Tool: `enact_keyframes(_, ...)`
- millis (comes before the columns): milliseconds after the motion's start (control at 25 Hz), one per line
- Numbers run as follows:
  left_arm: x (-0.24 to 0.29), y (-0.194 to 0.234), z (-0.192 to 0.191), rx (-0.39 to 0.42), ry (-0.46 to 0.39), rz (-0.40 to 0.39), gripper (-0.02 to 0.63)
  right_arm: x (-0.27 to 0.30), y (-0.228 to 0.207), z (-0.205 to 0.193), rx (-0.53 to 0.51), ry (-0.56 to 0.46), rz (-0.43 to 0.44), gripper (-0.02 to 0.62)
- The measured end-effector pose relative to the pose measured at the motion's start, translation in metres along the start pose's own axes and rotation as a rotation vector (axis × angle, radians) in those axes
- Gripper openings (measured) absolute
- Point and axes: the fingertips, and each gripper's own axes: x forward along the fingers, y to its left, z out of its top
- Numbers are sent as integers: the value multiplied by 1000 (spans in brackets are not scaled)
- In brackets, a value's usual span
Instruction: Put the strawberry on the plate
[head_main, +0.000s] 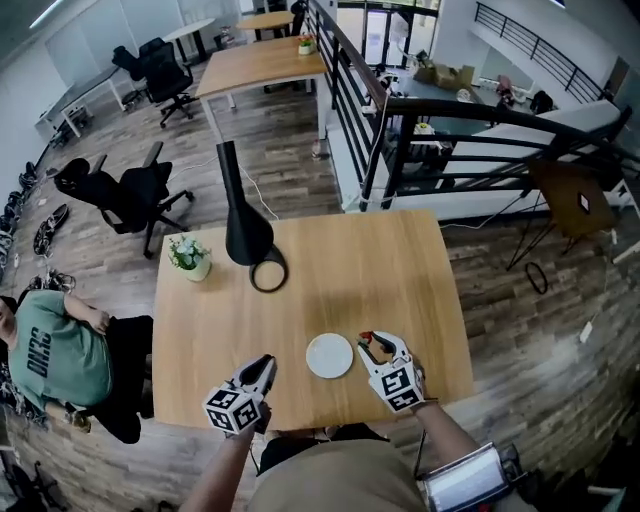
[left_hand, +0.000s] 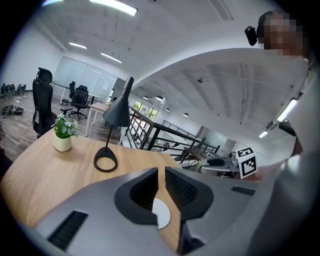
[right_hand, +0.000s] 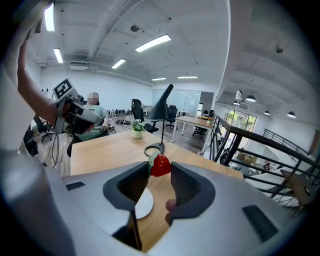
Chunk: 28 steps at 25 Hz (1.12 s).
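Square table (head_main: 390, 265) of pale wood grain, mostly bare, on a floor (head_main: 285, 160) of grey-brown planks. On the far left of the top, a small white pot of greenery (head_main: 190, 257); beside it a black desk lamp (head_main: 240, 215) with a ring foot. Near the front edge, a small white plate (head_main: 330, 356) with nothing on it.

Open office all round: black swivel chairs (head_main: 125, 195), more wooden desks (head_main: 262, 65) further back, a black metal railing (head_main: 400, 130) past the table's far right. Strip lights on a white ceiling. To the left, a seated person in a green T-shirt (head_main: 55, 355); dark print on the shirt, not legible.

Pinched between the pads of the right gripper (right_hand: 160, 171): the strawberry (right_hand: 160, 165), red with a green cap, held just beside the plate's right edge and not on it. Jaws of the left gripper (left_hand: 161, 172) pressed together at the tips with nothing in them, low over the table's front edge, left of the plate.

No brand names or readable words anywhere; only black-and-white square marker patterns on each gripper's cube.
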Motion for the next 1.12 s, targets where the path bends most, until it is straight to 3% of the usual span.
enact_keyframes(520,0,15,-32,-17,86,32,28,29,42,-42,0,128,95,144)
enact_keyframes(1120,-8,10,-68,5,159,45,28,99,106,-141,-108,349,252,144)
